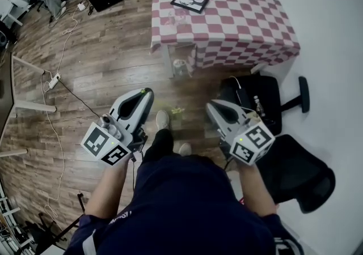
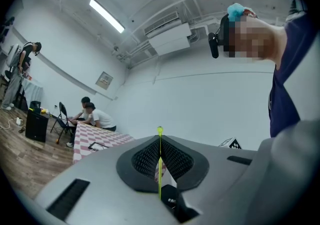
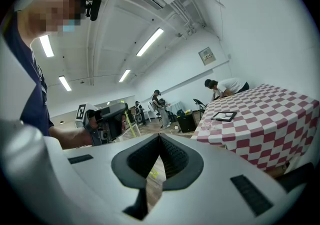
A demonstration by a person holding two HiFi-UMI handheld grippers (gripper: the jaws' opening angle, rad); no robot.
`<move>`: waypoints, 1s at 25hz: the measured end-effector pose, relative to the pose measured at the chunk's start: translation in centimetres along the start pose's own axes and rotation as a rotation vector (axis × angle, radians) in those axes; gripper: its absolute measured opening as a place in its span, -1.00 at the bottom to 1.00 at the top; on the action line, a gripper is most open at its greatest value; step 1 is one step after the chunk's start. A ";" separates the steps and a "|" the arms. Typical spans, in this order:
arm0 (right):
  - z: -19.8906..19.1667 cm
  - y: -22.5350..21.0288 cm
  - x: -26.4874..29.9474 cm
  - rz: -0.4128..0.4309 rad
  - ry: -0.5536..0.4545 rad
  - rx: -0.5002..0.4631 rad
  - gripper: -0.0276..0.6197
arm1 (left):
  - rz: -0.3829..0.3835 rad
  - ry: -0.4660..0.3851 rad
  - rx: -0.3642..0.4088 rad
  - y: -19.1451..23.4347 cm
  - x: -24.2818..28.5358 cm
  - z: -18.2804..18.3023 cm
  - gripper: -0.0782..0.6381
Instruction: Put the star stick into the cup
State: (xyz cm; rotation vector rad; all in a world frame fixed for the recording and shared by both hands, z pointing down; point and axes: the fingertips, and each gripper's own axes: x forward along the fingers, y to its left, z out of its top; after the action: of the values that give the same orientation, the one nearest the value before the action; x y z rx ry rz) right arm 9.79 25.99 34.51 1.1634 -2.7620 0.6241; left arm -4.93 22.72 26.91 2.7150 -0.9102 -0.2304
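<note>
The left hand-held gripper is clamped on the star stick, a thin yellow-green rod standing upright between its jaws, with a small knob at the top. The right hand-held gripper has its jaws together with nothing between them. Both are held at waist height over the floor, well apart from the checkered surface. Near the front left corner of that surface, beside a black frame, is a faint clear shape that may be the cup. The stick looks gripped and ready for carrying. The next move calls for stepping up to the surface and lowering the stick into the cup's mouth.
</note>
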 end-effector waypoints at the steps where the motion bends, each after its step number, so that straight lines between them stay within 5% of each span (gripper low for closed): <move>1: 0.1 -0.4 0.5 -0.004 0.003 0.000 -0.86 | -0.001 -0.001 -0.006 0.7 0.3 -0.1 -0.70; 25: 6.9 -13.1 24.7 -0.117 0.123 0.048 -0.86 | -0.064 0.043 -0.121 29.7 12.1 3.9 -0.69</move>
State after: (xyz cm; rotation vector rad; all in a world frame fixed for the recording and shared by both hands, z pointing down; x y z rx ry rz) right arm 2.01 -1.50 38.25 1.2417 -2.5699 0.7258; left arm -13.16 -8.20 31.31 2.6293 -0.7725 -0.2307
